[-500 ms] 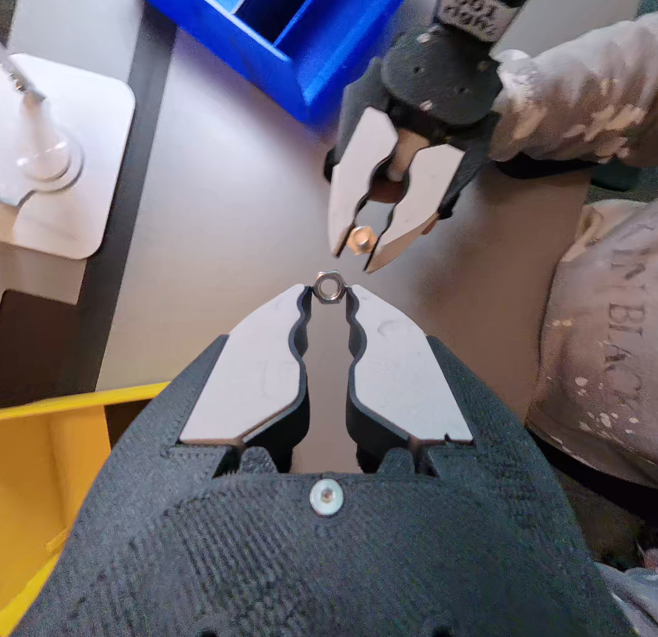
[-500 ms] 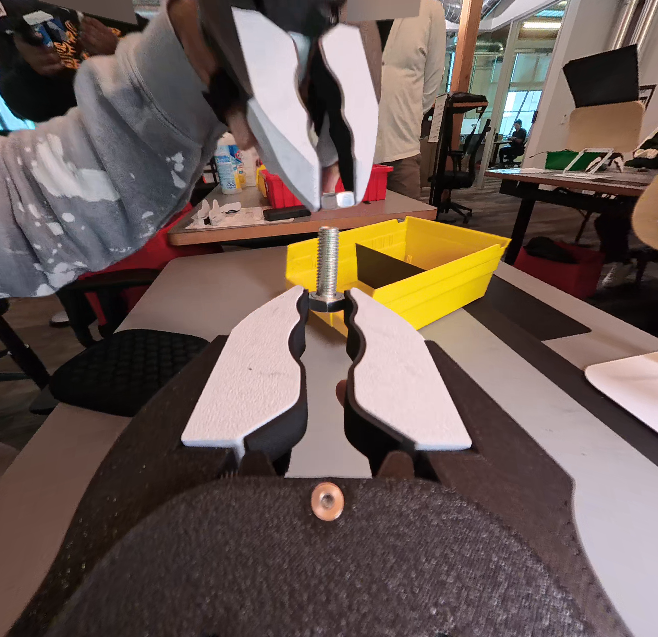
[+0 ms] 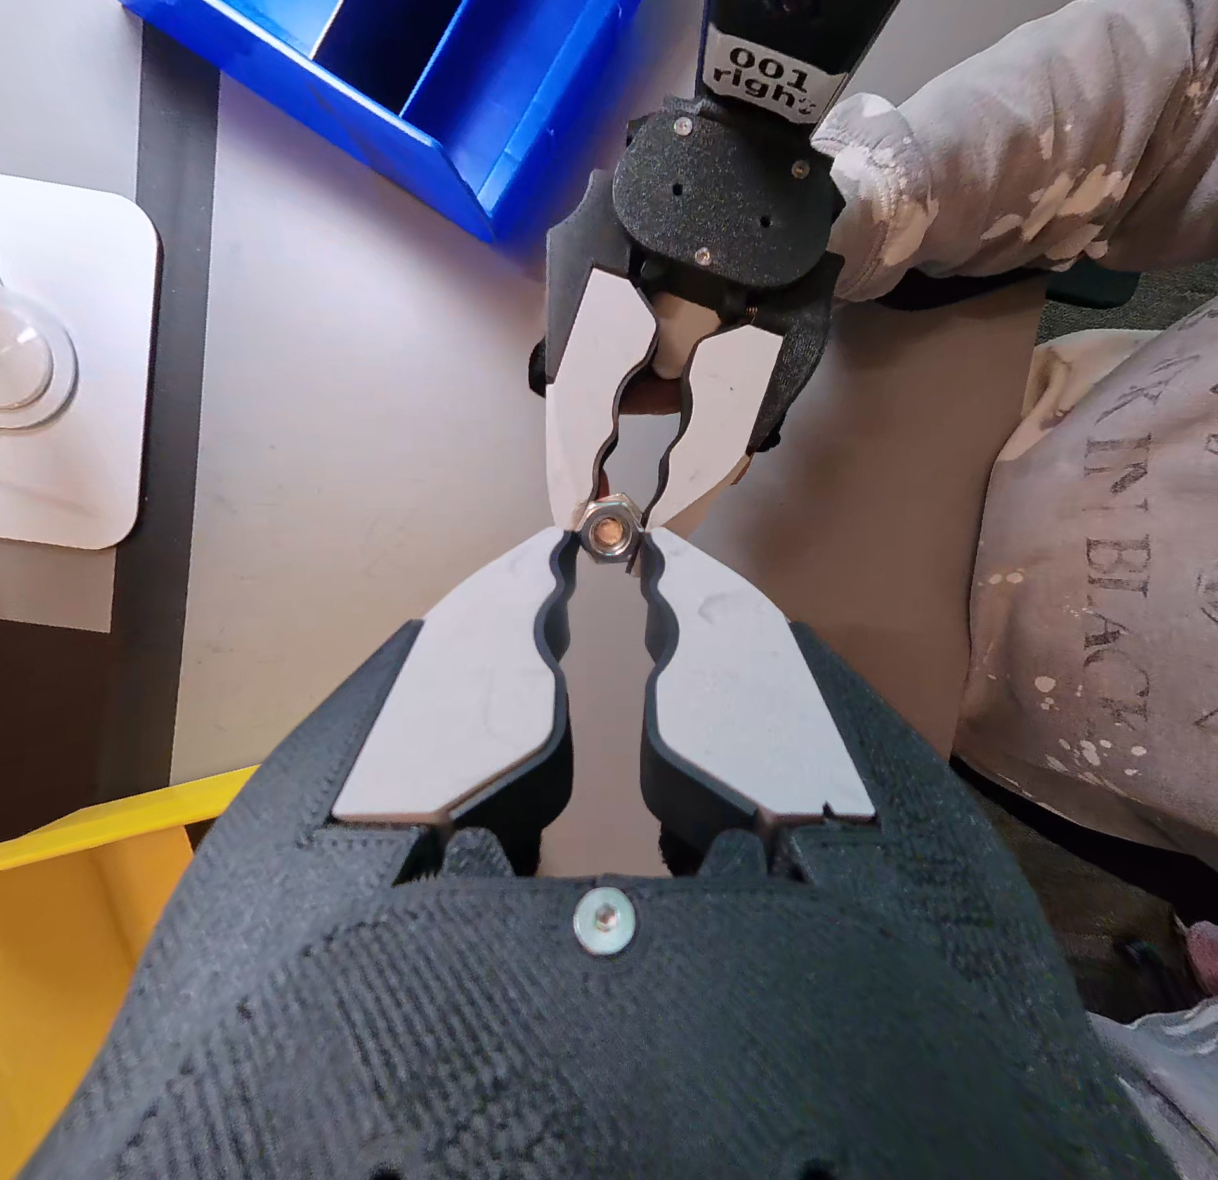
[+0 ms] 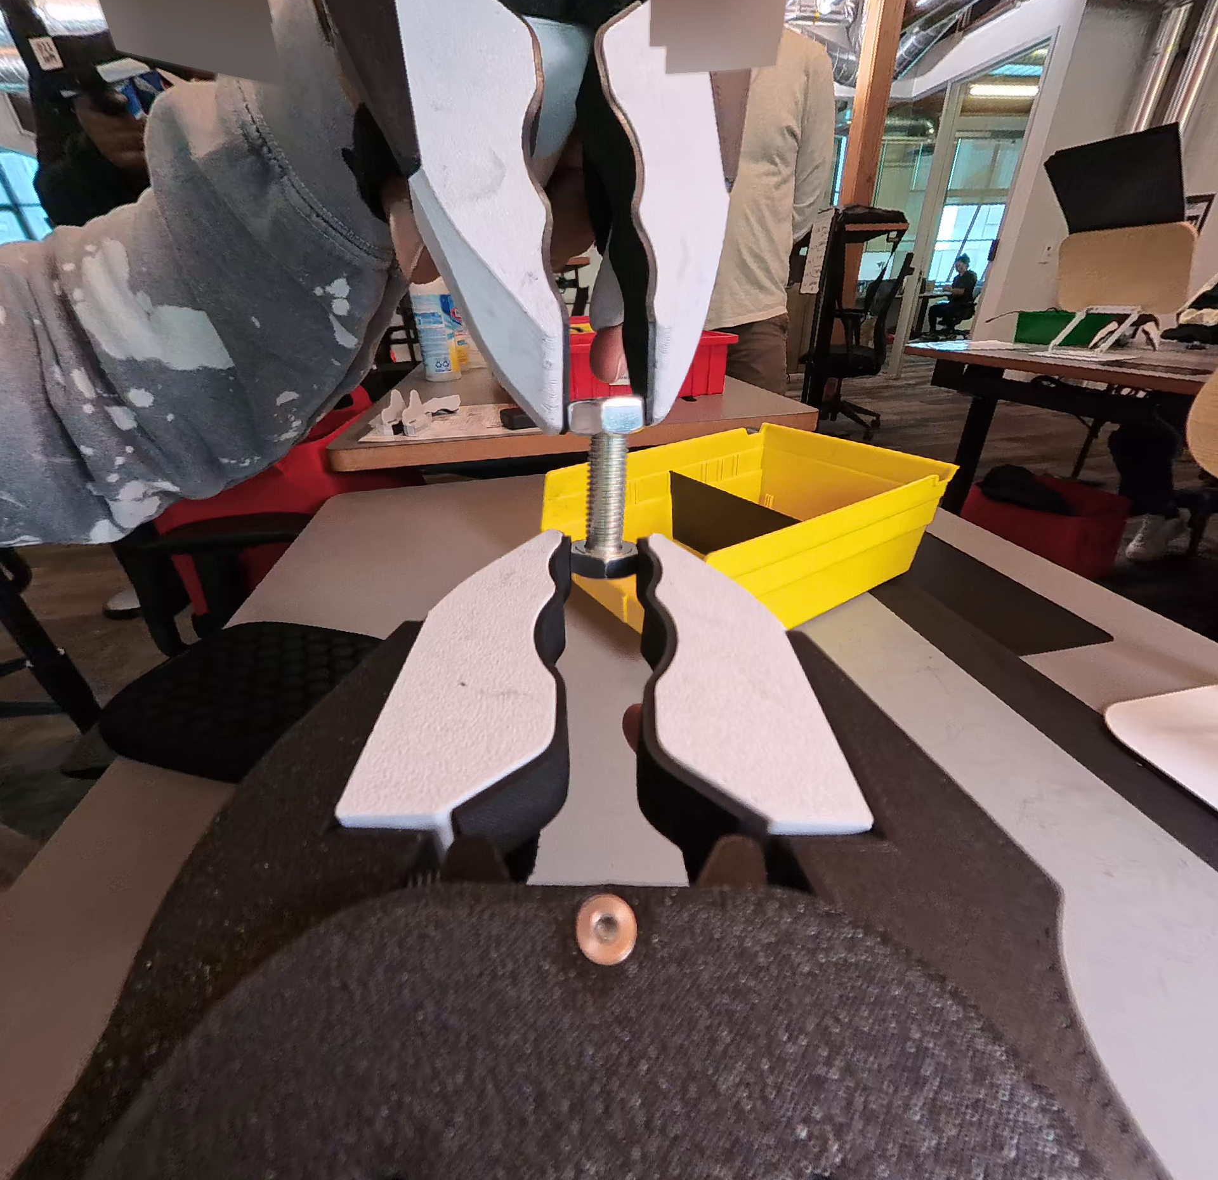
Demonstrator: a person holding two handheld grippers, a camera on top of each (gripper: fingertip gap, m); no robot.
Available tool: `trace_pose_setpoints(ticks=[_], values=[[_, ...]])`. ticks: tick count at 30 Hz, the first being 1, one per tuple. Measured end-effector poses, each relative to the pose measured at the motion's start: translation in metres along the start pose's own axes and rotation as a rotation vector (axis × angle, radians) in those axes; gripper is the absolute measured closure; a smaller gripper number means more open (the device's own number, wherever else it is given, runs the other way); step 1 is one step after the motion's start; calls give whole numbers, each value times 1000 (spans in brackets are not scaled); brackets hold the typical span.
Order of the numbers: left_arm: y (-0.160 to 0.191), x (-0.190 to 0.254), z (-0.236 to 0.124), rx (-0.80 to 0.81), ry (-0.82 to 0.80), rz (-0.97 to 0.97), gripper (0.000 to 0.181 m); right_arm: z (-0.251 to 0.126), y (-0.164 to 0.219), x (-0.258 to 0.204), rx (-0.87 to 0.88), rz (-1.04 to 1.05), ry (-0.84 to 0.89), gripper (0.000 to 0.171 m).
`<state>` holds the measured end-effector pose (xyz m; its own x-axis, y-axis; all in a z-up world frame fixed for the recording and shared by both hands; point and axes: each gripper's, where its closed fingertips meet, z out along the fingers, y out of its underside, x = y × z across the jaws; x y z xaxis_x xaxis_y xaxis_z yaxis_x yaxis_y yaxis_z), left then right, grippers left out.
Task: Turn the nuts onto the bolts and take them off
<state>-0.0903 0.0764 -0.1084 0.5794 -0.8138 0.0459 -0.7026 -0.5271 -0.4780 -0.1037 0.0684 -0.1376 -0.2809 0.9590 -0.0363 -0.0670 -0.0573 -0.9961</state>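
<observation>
My right gripper (image 4: 603, 552) is shut on the hex head of a silver bolt (image 4: 605, 489) and holds it upright above the grey table (image 4: 408, 542). My left gripper (image 4: 605, 417) comes down from above, shut on a silver nut (image 4: 619, 415) that sits on the bolt's top end. In the left wrist view I look straight down: the left gripper (image 3: 606, 542) pinches the nut (image 3: 593, 512), and the bolt's end (image 3: 605, 534) shows inside its hole. The right gripper (image 3: 613, 512) reaches in from the top of that view, under the nut.
A blue divided bin (image 3: 395, 61) stands at the back of the table. A yellow divided bin (image 4: 824, 509) stands behind the bolt and also shows in the left wrist view (image 3: 79, 917). A white plate (image 3: 66, 357) lies at the left. A person's grey spattered sleeve (image 3: 1021, 146) holds the right gripper. My two grippers' fingertips are within a few centimetres of each other.
The two grippers have come together: the nut, which was apart from the bolt's end, now sits on it. Both grippers keep their grip.
</observation>
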Motion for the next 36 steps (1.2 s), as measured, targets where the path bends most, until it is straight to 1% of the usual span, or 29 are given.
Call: trace_pose_setpoints(ticks=[5,9,14,19,21,23,31,33,36], values=[[-1,4,1,-1,24,-2,162,0,-1,-2,25,-25,2,153],[7,4,4,-49,23,1,162,3,7,-2,-47,-64,23,153],[14,4,7,-96,21,7,162,7,15,-2,-90,-73,33,153],[11,3,6,-43,10,8,160,7,14,-2,-57,-38,22,153],[8,3,4,12,9,6,155,5,10,-2,-33,-28,19,153],[2,5,0,104,11,10,152,4,7,-1,-14,-20,21,153],[-23,4,-10,649,-41,-39,153,-6,-9,8,57,-10,55,153],[-28,1,-10,732,-50,-50,154,-8,-12,10,68,-10,66,153],[-33,0,-9,784,-54,-50,156,-10,-15,11,78,-13,77,153]])
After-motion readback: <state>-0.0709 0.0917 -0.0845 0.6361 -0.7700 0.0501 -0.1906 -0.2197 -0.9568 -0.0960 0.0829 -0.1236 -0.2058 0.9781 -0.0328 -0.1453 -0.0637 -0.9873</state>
